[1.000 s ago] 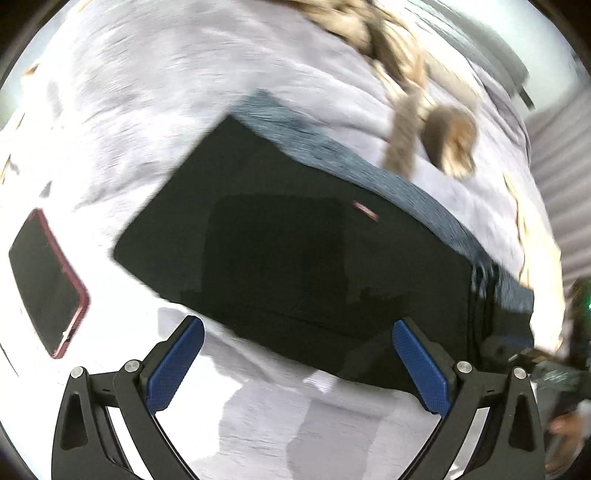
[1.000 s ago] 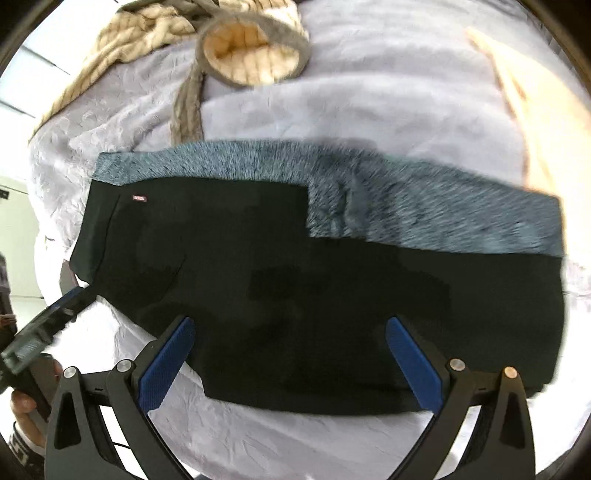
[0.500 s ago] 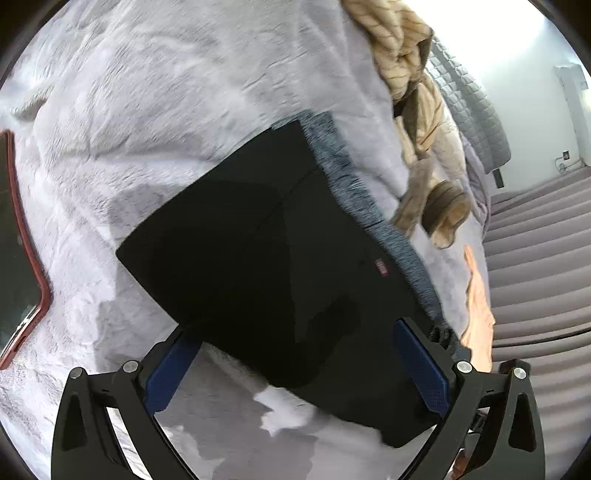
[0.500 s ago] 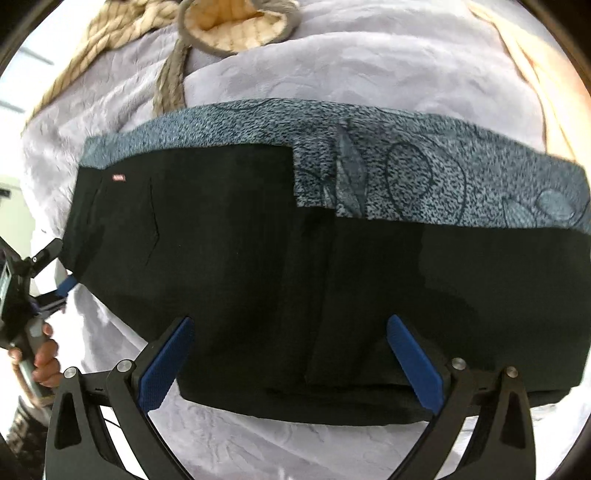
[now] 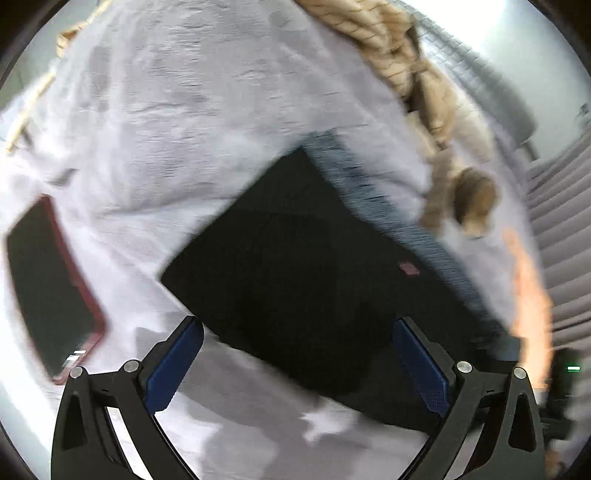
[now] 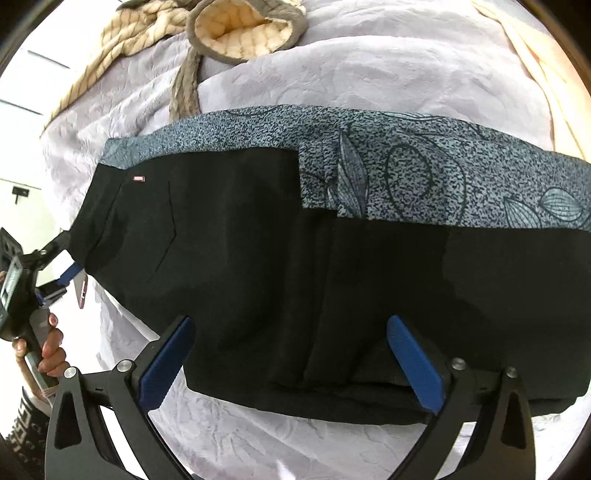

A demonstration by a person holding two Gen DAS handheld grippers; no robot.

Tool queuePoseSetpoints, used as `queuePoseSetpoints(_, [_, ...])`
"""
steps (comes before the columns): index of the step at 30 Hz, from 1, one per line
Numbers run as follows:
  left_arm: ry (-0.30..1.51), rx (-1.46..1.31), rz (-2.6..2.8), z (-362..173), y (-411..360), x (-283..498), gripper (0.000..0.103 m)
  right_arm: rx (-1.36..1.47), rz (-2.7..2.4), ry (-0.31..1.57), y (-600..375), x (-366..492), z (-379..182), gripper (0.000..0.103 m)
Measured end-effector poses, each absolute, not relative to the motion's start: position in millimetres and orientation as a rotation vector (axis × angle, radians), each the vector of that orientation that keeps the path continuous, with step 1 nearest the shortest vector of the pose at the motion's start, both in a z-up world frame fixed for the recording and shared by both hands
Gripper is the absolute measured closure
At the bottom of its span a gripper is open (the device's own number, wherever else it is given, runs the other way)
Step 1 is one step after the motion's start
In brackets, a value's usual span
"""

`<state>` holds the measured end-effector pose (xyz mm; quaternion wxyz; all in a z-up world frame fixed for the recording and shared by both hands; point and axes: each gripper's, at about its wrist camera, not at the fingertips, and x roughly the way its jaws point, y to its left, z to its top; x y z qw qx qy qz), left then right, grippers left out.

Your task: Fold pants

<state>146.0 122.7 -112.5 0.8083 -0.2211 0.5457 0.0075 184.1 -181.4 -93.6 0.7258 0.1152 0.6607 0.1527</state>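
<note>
Left side first. A phone [image 5: 48,284] in a red case lies screen-up on the pale lilac bedspread [image 5: 192,110], well apart from the work. My left fingers [image 5: 295,365] stand wide open with nothing between the blue pads [image 5: 173,363]; they hover over the near edge of the pants [image 5: 295,277], and I cannot tell whether they touch the cloth. This view is blurred. In the right wrist view the same left tool [image 6: 55,258] shows at the far left, gripped by my hand [image 6: 44,350], its tips at the left end of the garment.

Centre. The pants [image 6: 258,258] lie flat on the bedspread [image 6: 369,74], folded into a long black band running left to right. A grey-blue speckled strip with leaf drawings [image 6: 424,177] runs along the far edge. A small red label [image 6: 139,178] sits near the far left corner. A fold edge runs down the cloth right of centre.

Beyond the pants, a cream quilted garment with grey trim [image 6: 240,33] lies on the bedspread, its cuff opening turned toward me, apart from the pants.

Right side. My right fingers [image 6: 291,362] are spread wide, holding nothing. Both pads [image 6: 413,362] sit over the near hem of the pants, the black cloth filling the gap between them. A peach-coloured cloth [image 6: 546,74] lies at the far right edge.
</note>
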Motion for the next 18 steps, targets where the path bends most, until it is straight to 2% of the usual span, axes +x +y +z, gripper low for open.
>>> queuePoseSetpoints(6, [1.113, -0.490, 0.055, -113, 140, 160, 0.000, 0.282, 0.340, 1.450, -185, 187, -93, 0.000])
queuePoseSetpoints(10, [1.158, -0.508, 0.005, -123, 135, 167, 0.000, 0.281, 0.337, 1.448, -188, 187, -92, 0.000])
queuePoseSetpoints(16, [0.953, -0.739, -0.219, -74, 135, 155, 0.000, 0.304, 0.340, 1.440, -197, 184, -91, 0.000])
queuePoseSetpoints(18, [0.969, -0.719, -0.186, -80, 134, 157, 0.000, 0.300, 0.339, 1.440, -196, 185, -91, 0.000])
